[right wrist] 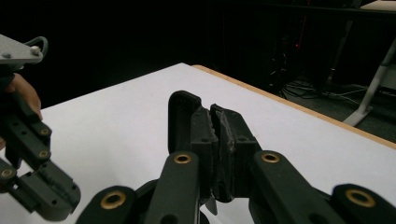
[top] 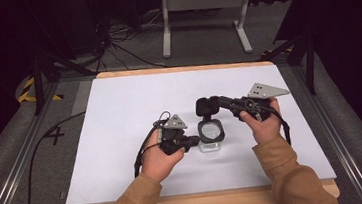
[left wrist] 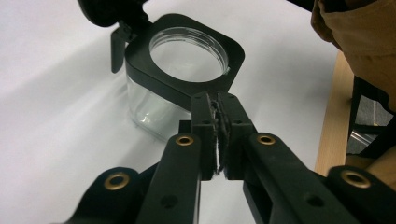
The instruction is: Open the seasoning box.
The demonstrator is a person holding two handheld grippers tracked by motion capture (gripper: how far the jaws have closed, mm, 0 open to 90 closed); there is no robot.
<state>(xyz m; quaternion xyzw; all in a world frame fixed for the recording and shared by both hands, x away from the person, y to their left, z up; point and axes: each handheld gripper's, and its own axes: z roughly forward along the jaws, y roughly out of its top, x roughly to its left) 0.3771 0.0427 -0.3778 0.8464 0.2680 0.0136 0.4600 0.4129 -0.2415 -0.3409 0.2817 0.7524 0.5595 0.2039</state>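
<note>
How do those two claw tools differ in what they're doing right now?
The left gripper pinches the jar's black collar; the right gripper pinches its flipped-open cap. The left comes in from the jar's left, the right from its right. Both are shut.

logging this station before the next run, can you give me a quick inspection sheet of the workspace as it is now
surface: white table top on a wooden board, bare apart from the jar.
job's things: clear glass jar with a black square collar, upright near the middle; its round black lid is flipped open on a hinge.
clutter: nothing seen.
grippers: left gripper has its fingers pinched on the collar's near corner; right gripper has its fingers closed on the lid's edge.
cables: one trails from the left gripper; a black cable runs over the floor at left.
surroundings: dark room, grey carpet, white metal stand behind the table.
</note>
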